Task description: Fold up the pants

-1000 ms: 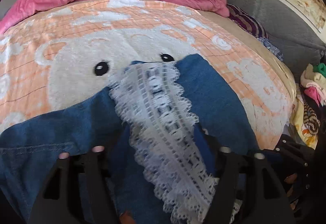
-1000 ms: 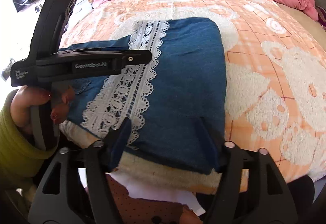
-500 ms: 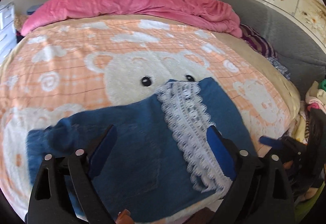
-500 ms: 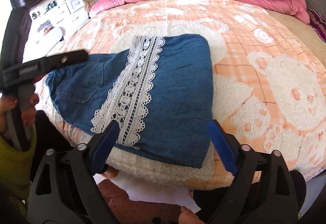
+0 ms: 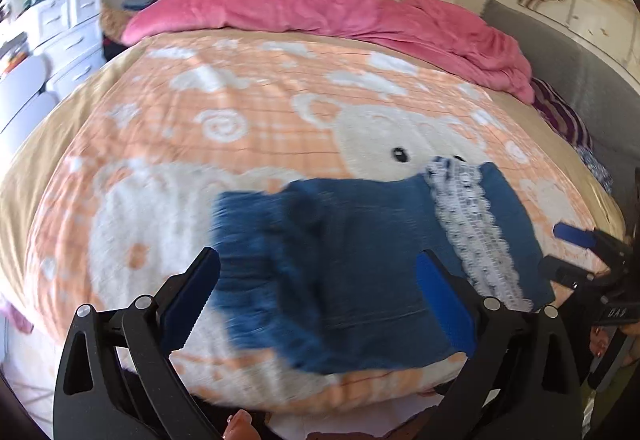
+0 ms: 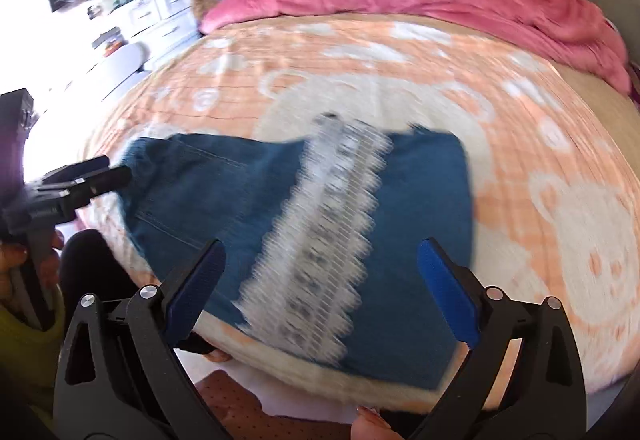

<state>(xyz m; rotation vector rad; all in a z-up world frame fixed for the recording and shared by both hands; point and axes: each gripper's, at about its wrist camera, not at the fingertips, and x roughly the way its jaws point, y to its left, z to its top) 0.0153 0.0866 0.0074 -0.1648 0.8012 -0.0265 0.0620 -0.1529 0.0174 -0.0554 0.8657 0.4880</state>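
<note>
Both tongs, left gripper (image 5: pixel 316 304) and right gripper (image 6: pixel 320 292), have just been opening, gaping empty above the pants (image 6: pixel 420 208). Pink duvet (image 5: pixel 320 12) lies well beyond on the blanket (image 5: pixel 200 112).

Blue denim pants (image 6: pixel 420 200) with white lace stripe (image 6: pixel 320 240), peach-and-cream bear-print blanket (image 5: pixel 240 112), pink duvet (image 5: pixel 320 12)

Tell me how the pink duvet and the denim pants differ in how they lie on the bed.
The pink duvet is bunched in a rumpled heap along the far edge; the denim pants lie folded flat at the near edge. The duvet is plain pink; the pants are blue with a white lace strip. Both rest on the bear blanket.
</note>
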